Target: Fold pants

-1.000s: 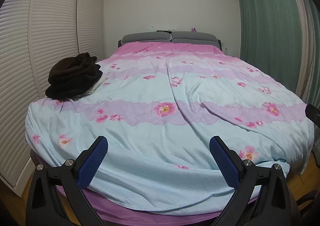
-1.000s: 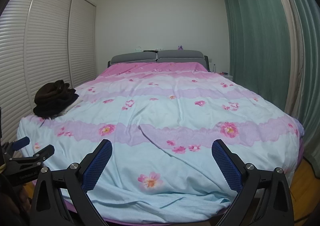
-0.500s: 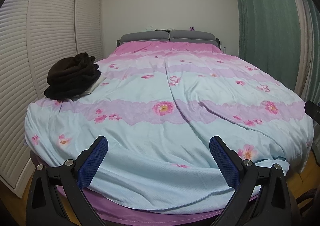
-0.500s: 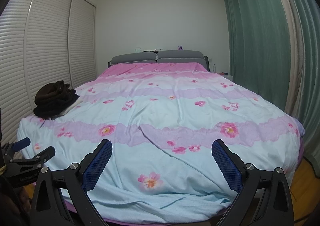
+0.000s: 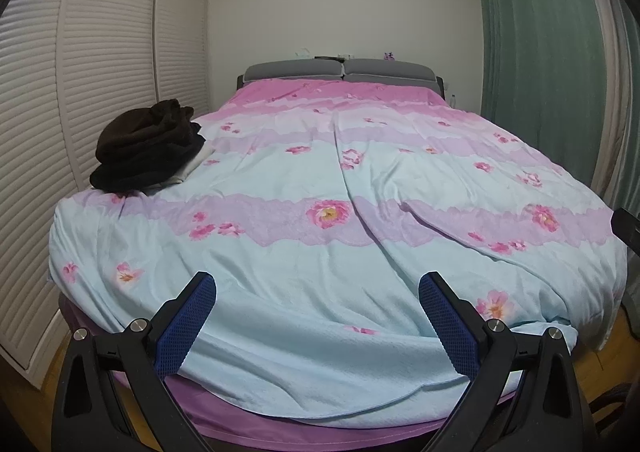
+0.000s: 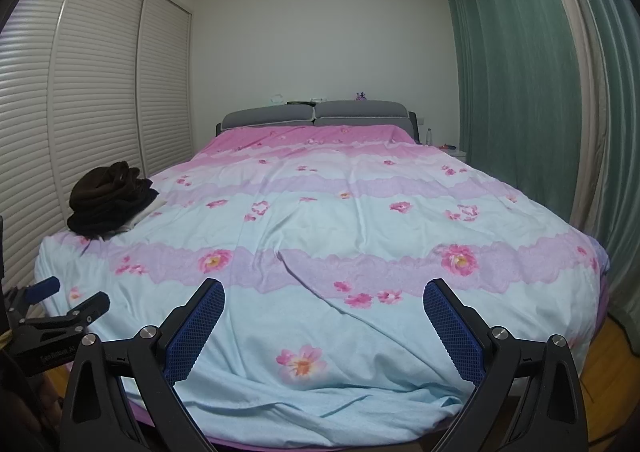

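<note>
A dark brown heap of pants lies crumpled on the bed's left side, on top of something pale. In the left wrist view my left gripper hangs open over the foot of the bed, nothing between its blue pads. My right gripper is open too, held further right at the foot of the bed. The left gripper also shows at the left edge of the right wrist view. Both grippers are well short of the pants.
The bed wears a floral cover in light blue, lilac and pink, with a grey headboard behind. White louvred wardrobe doors stand close on the left. Green curtains hang on the right. Wooden floor shows around the bed.
The left gripper has drifted slightly, so the pants sit a little lower and further left in its view. The right gripper has barely moved. Both stayed open.
</note>
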